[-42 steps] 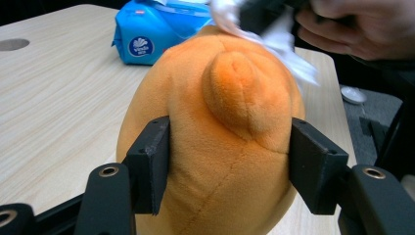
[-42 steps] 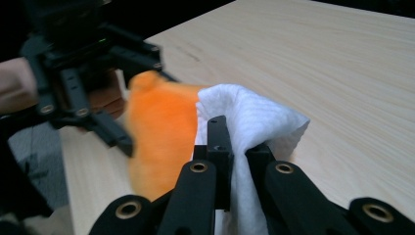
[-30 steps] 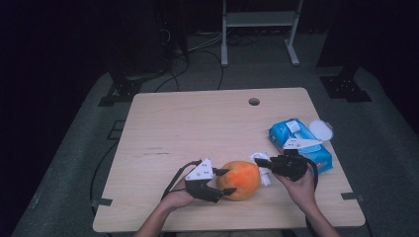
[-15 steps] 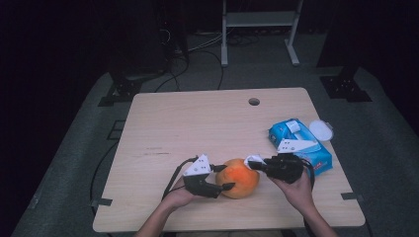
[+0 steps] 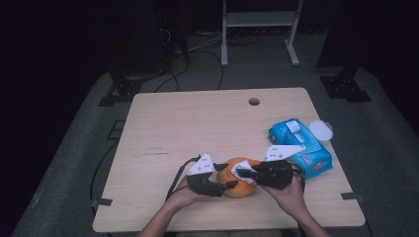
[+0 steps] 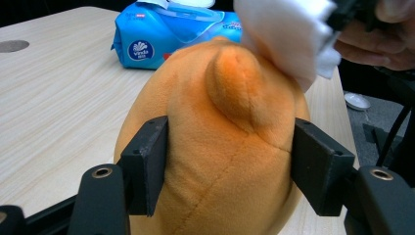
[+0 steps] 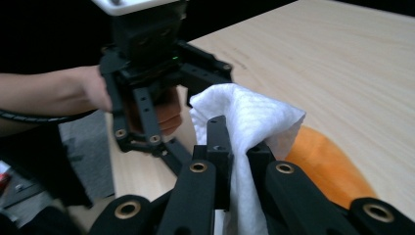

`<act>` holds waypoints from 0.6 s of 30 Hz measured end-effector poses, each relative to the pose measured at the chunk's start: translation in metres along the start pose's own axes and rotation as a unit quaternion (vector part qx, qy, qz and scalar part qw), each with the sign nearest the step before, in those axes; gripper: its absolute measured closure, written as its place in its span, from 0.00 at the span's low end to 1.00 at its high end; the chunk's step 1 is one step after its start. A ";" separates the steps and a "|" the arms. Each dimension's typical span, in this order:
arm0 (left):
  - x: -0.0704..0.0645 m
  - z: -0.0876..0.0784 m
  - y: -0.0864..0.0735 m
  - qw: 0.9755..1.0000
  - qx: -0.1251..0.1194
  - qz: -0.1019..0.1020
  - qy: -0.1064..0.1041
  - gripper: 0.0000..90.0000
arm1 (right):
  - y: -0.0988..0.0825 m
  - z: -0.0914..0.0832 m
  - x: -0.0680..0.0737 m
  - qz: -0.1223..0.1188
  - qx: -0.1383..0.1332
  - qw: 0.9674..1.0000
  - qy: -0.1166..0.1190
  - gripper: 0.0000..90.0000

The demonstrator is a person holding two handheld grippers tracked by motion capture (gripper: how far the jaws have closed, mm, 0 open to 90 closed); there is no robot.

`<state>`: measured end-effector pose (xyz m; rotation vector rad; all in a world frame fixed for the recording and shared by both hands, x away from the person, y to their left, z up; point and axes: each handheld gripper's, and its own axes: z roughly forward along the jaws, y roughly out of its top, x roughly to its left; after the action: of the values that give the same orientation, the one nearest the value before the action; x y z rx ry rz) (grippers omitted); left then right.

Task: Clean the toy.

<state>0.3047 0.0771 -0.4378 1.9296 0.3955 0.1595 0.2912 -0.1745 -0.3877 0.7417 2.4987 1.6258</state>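
The table [image 5: 163,128] bears a blue wipe pack [image 5: 301,147] at its right side and an orange plush [image 5: 238,177] near the front edge, between the two grippers. The left gripper [image 5: 228,177] clamps the plush from the left, a jaw pressed into each flank, so its knob end [image 6: 235,85] faces the right hand. The right gripper [image 5: 241,173], jaws pinched on a white wipe [image 7: 244,122], sits just right of the plush and nearer that knob; the wipe seems to touch its top, though the high view is dim.

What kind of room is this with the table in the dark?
Probably a lab or studio for recording. A bare wooden table stands on grey carpet in a dark room, with black stands and cables on the floor and a metal rack behind.
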 end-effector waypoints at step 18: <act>0.006 -0.002 0.001 0.999 -0.007 -0.038 0.021 0.37 | -0.009 -0.012 -0.016 0.028 0.013 0.998 -0.054 0.95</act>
<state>0.3100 0.0805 -0.4365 1.8973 0.4932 0.1538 0.2985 -0.1944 -0.3941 0.8859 2.4501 1.5293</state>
